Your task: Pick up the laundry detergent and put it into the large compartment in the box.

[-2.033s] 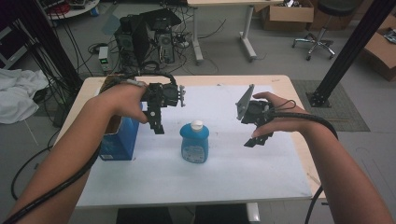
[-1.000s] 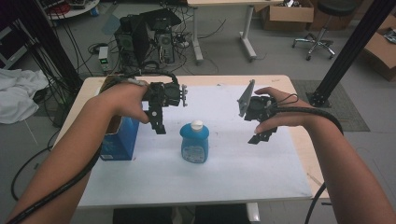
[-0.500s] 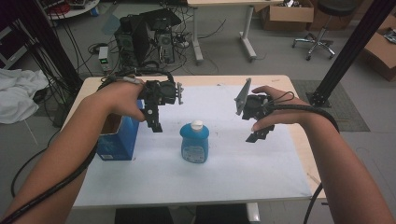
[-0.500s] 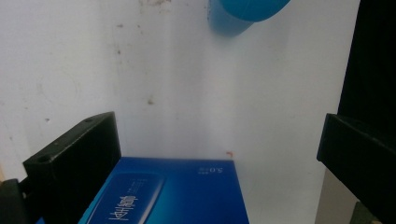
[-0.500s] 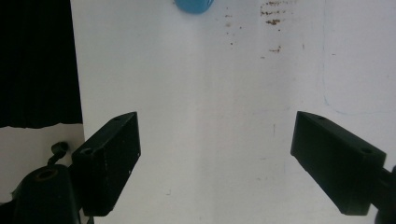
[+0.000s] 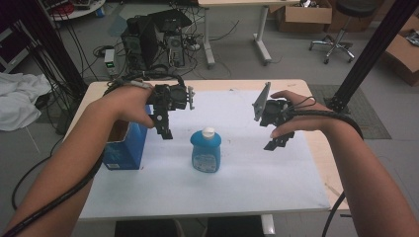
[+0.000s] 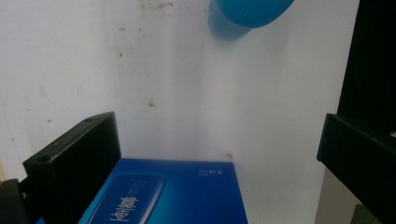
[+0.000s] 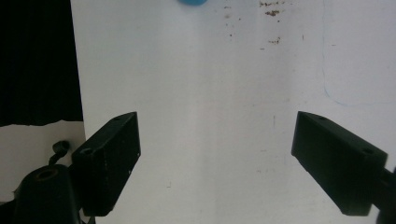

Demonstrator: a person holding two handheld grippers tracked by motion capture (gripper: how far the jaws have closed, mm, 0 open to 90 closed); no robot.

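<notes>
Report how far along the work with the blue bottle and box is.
Nothing looks done: the blue bottle stands capped and untouched beside the open blue box. In hand: the left gripper and right gripper hover open, empty, either side. Any grasp is left.

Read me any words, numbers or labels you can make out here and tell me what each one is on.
"5.0": small white print, seen upside down, on the blue box under the left tool.
Two large white characters in a panel on the same box: upside down and blurred, not readable.
Label on the blue bottle: too small to read.
Print low on the box in the high view: too small to read.
</notes>
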